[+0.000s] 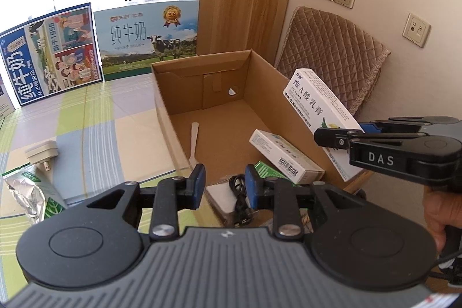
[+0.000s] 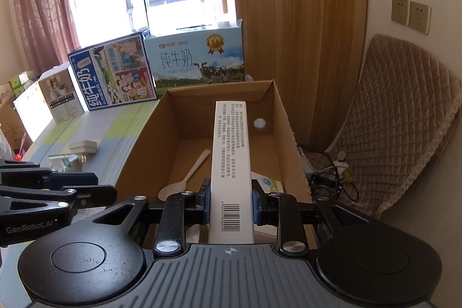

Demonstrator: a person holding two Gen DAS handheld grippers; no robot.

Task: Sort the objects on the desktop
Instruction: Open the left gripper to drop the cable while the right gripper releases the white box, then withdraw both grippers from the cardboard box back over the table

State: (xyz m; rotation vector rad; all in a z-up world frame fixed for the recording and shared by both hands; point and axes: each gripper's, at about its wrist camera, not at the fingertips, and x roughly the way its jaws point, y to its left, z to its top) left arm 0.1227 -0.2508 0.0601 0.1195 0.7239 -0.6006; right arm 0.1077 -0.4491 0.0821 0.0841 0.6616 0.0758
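Note:
An open cardboard box (image 1: pixel 173 117) (image 2: pixel 144 152) stands on the table. In it lie a pale plastic spoon (image 1: pixel 194 140) (image 2: pixel 184 178), a small white medicine box (image 1: pixel 286 160) and a black cable (image 1: pixel 241 192). My right gripper (image 2: pixel 229 201) (image 1: pixel 340 139) is shut on a long white ointment box (image 2: pixel 229 163) (image 1: pixel 317 108) and holds it over the box's right side. My left gripper (image 1: pixel 225 186) (image 2: pixel 95 192) is open and empty above the box's near edge.
A white plug adapter (image 1: pixel 42 155) (image 2: pixel 83 149) and a crumpled green-and-silver packet (image 1: pixel 26 192) lie on the checked tablecloth at left. Two milk cartons (image 1: pixel 150 36) (image 2: pixel 199 57) stand at the back. A quilted chair (image 1: pixel 332 59) (image 2: pixel 398 117) is at right.

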